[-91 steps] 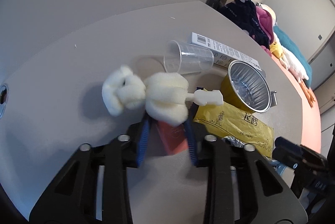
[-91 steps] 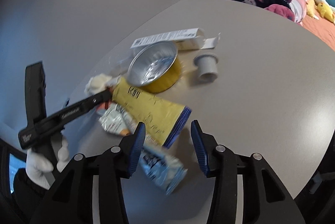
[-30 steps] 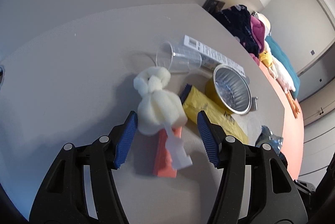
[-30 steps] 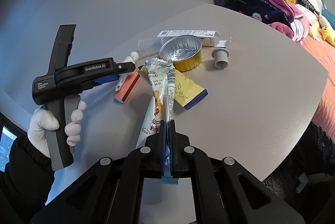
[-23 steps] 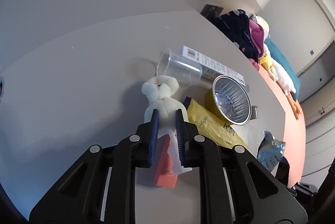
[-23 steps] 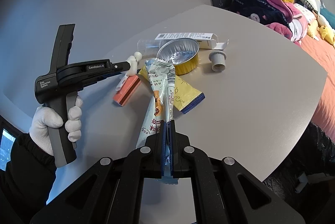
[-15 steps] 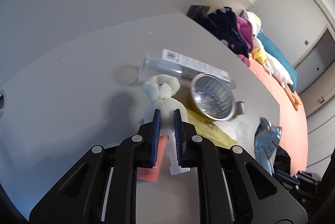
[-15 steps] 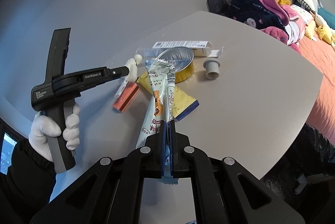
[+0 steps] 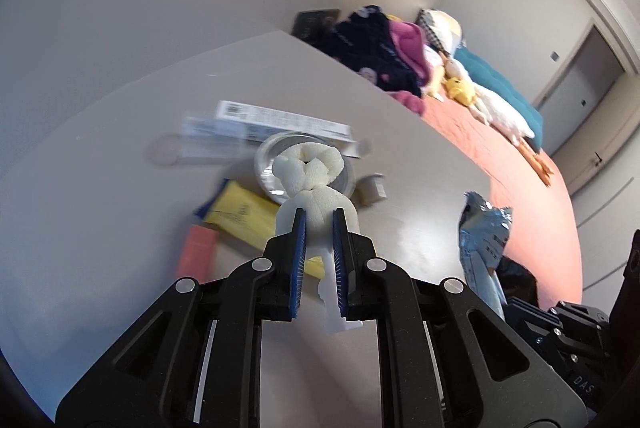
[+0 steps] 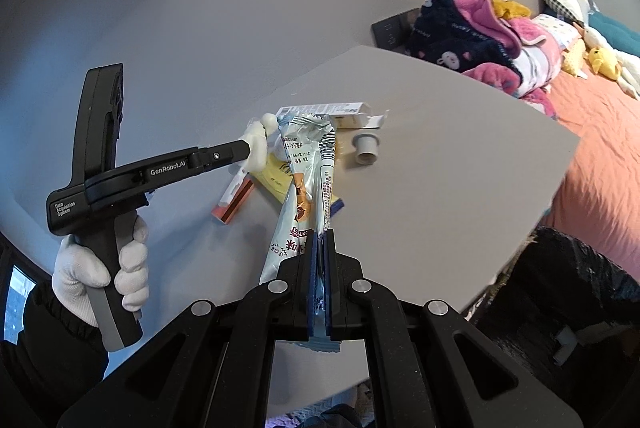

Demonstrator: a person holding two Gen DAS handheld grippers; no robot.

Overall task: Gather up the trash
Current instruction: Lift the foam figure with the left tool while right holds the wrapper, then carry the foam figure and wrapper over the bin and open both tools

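Grey counter carried yellow packet, foil bowl, orange block. Right tongs clamped a long snack wrapper held above it. Left tongs were clamped on a white sponge brush, lifted clear.

Left wrist: behind left claw, angled down, close over table | Right wrist: behind right claw, angled down, farther back | Shared: table litter, bed
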